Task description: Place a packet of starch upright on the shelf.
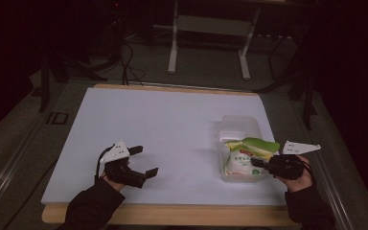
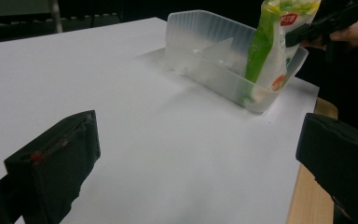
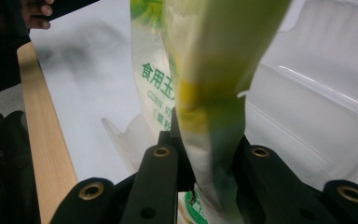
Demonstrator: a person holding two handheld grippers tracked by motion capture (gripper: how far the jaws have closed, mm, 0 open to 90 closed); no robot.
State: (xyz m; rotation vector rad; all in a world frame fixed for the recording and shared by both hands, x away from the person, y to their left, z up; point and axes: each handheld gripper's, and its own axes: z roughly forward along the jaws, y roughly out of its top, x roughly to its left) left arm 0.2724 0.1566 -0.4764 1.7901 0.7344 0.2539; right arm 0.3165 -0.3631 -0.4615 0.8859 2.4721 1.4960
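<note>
At the right edge of the counter point(image 1: 124, 120), right gripper point(image 1: 260, 164) clamped on the green-and-white pouch point(image 1: 245, 155), jaws pinched tight on its side; pouch upright, lower end already inside the clear plastic bin point(image 1: 239, 125), at the near end; left gripper point(image 1: 146, 161) idle over bare counter, jaws spread wide, nothing between them. Risks, as judged: soft pouch folding against the bin wall if pushed down askew; light bin sliding or tipping toward the wooden edge, unbraced by the other hand; pouch flopping over the rim on early release.
</note>
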